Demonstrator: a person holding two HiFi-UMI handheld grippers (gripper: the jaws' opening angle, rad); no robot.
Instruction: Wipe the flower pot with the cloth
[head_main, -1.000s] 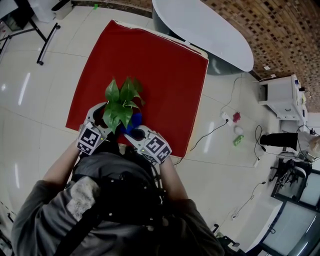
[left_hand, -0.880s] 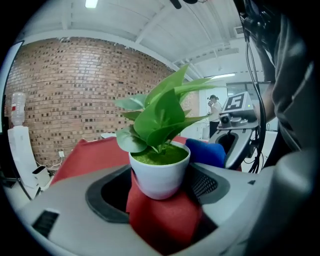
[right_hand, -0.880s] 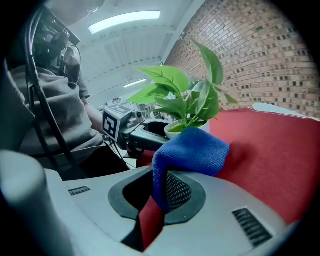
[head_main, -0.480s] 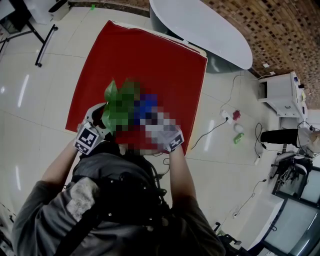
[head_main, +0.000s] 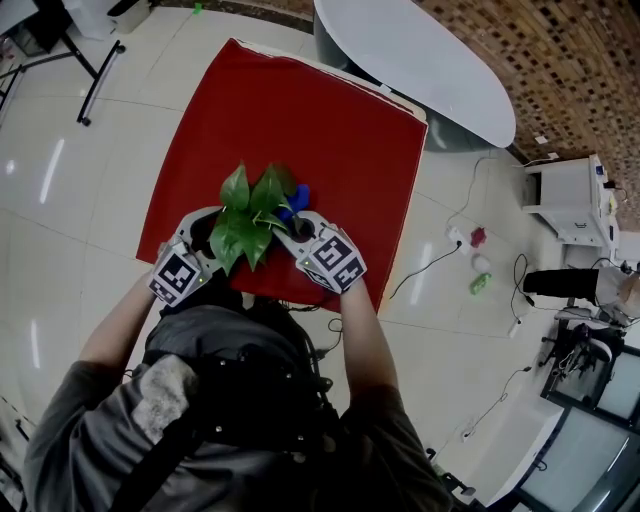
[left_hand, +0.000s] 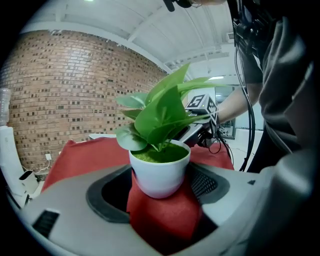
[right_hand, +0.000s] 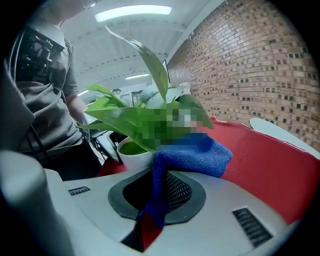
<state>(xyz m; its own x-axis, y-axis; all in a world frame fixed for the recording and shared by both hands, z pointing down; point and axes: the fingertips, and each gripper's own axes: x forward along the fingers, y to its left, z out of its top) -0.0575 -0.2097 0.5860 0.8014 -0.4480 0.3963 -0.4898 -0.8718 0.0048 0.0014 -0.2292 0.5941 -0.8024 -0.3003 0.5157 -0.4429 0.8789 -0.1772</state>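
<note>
A white flower pot (left_hand: 160, 172) with a green leafy plant (head_main: 250, 210) stands on the red tablecloth (head_main: 330, 110). The pot sits between the jaws of my left gripper (left_hand: 160, 200), which close on its sides. In the head view the left gripper (head_main: 205, 235) is on the plant's left and near side. My right gripper (right_hand: 150, 200) is shut on a blue cloth (right_hand: 192, 155), which bunches up against the pot's rim (right_hand: 131, 150) under the leaves. From above, the blue cloth (head_main: 297, 195) shows at the plant's right, ahead of the right gripper (head_main: 300, 225).
The red cloth covers a square table on a glossy white floor (head_main: 70, 200). A white oval table (head_main: 420, 60) stands beyond its far right corner. Cables (head_main: 425, 265) and small items lie on the floor to the right, with a white cabinet (head_main: 565, 195) further right.
The right gripper has carried the blue cloth from the plant's near side round to its right, further from me. The left gripper and the pot have hardly moved.
</note>
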